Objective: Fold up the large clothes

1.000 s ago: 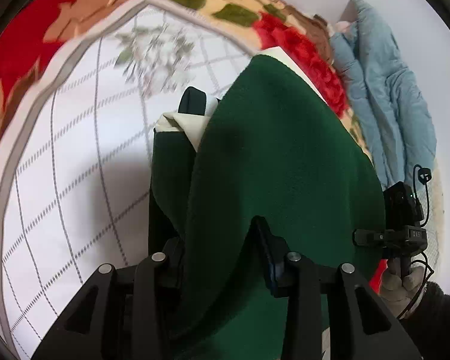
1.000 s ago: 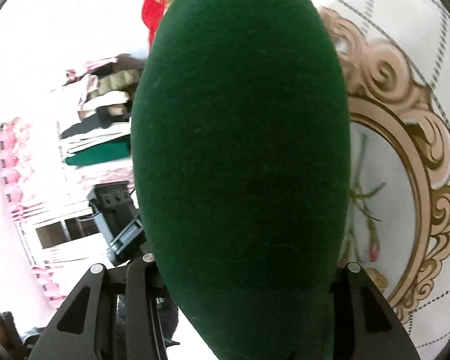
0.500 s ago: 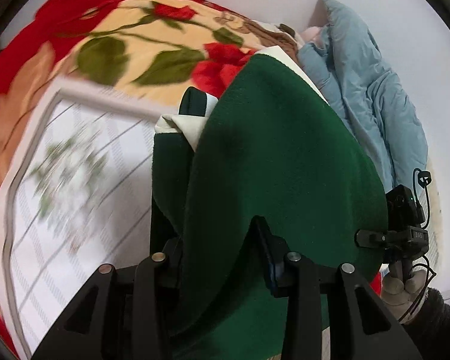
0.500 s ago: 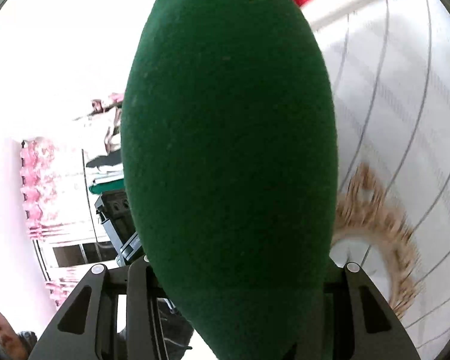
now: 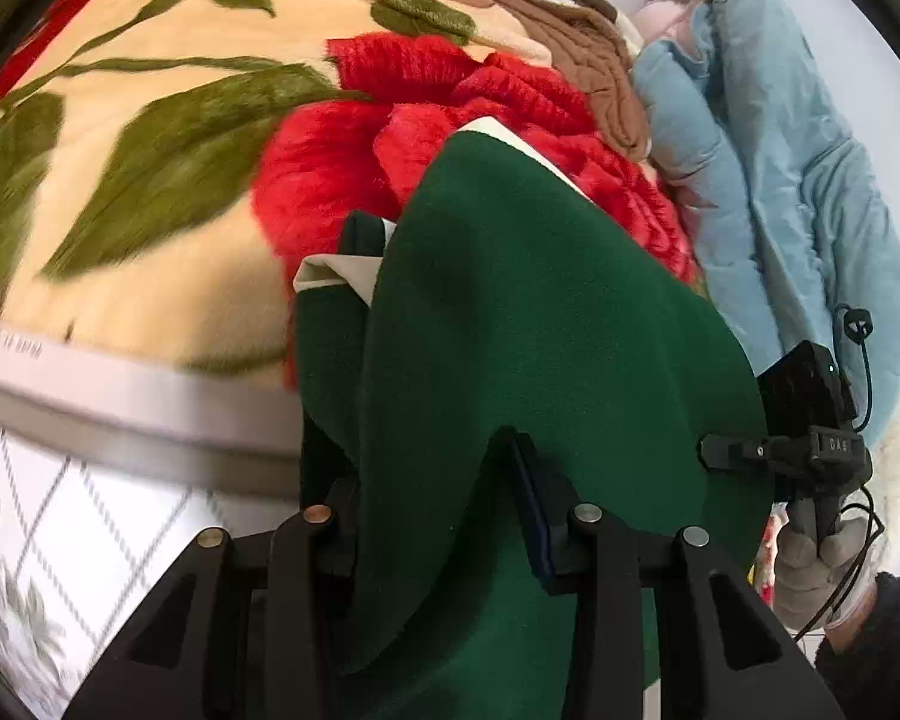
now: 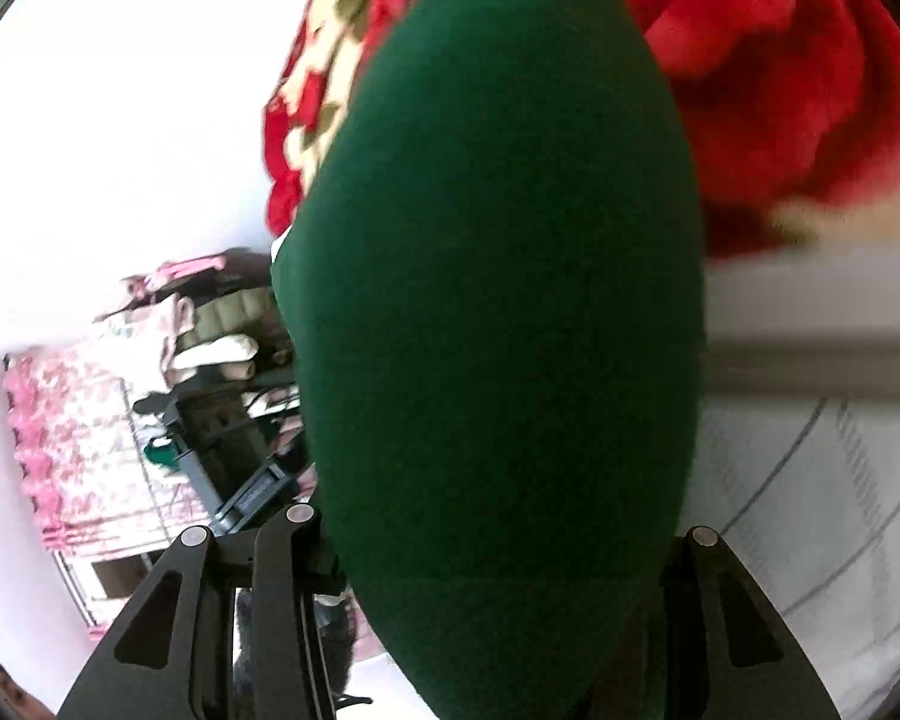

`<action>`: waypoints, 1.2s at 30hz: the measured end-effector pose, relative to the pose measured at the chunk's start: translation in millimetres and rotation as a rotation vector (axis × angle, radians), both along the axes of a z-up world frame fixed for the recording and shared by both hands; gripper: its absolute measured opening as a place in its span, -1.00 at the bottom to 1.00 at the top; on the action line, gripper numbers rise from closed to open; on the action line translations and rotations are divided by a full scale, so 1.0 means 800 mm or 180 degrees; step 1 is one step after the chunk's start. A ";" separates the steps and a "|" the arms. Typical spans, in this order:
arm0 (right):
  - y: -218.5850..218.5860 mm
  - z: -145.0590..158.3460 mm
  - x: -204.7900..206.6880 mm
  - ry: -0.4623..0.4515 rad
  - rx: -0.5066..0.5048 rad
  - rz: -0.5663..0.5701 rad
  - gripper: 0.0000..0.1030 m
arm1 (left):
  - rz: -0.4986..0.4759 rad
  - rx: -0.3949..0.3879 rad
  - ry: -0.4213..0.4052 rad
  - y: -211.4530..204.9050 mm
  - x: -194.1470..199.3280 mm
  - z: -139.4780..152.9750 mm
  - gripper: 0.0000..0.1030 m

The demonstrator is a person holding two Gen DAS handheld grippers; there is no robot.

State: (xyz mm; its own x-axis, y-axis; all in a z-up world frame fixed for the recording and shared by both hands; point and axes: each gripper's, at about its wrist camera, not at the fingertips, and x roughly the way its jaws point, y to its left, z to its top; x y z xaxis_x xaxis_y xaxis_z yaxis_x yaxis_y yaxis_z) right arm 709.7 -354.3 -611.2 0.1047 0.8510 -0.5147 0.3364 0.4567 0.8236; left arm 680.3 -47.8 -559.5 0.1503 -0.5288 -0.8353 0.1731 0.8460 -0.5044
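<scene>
A dark green fleece garment (image 5: 540,324) with a cream lining hangs folded in the air over the bed. My left gripper (image 5: 444,516) is shut on its near edge, cloth bunched between the fingers. In the right wrist view the same green garment (image 6: 504,300) fills the middle of the frame, and my right gripper (image 6: 498,570) is shut on it, fingertips hidden by the cloth. The right gripper also shows in the left wrist view (image 5: 810,444) at the garment's right edge, held by a gloved hand.
A red and cream flowered blanket (image 5: 210,138) lies beyond the white grid-patterned bedsheet (image 5: 90,528). A light blue padded jacket (image 5: 780,180) lies at the far right by the wall. A clothes rack (image 6: 222,372) and pink curtain stand in the room at left.
Both grippers have carried the green garment forward, off the white grid sheet and toward the red flowered blanket. The grip on the cloth has not changed.
</scene>
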 end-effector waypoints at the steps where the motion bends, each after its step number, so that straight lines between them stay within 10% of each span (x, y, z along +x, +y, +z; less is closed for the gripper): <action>1: -0.005 -0.006 0.010 0.0036 -0.0025 -0.0011 -0.07 | -0.0021 0.0057 0.0008 -0.003 0.004 -0.004 -0.35; 11: 0.004 0.002 0.015 0.0119 -0.1003 0.0192 0.75 | 0.0064 0.0615 0.0021 0.013 -0.010 0.002 0.01; 15: 0.022 0.056 -0.007 -0.0237 -0.2291 0.0426 1.00 | 0.0146 0.1148 -0.0389 0.020 -0.042 0.037 0.95; 21: 0.054 0.130 -0.084 -0.0588 -0.3494 0.0447 1.00 | 0.0305 0.1579 -0.0834 0.018 -0.108 0.096 0.99; 29: 0.079 0.209 -0.213 -0.0745 -0.3829 0.0129 1.00 | 0.0476 0.1573 -0.1067 0.014 -0.185 0.200 0.99; 36: 0.109 0.362 -0.335 -0.1025 -0.4014 -0.0137 1.00 | 0.0534 0.1486 -0.1324 0.019 -0.279 0.326 0.99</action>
State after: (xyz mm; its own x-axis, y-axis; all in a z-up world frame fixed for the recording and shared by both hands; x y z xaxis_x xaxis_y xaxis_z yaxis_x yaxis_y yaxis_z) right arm 441.7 -267.4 -321.8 0.3875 -0.2046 -0.8989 0.2390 0.9640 -0.1164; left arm 457.5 -32.6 -298.3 0.5601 -0.0651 -0.8258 0.1211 0.9926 0.0039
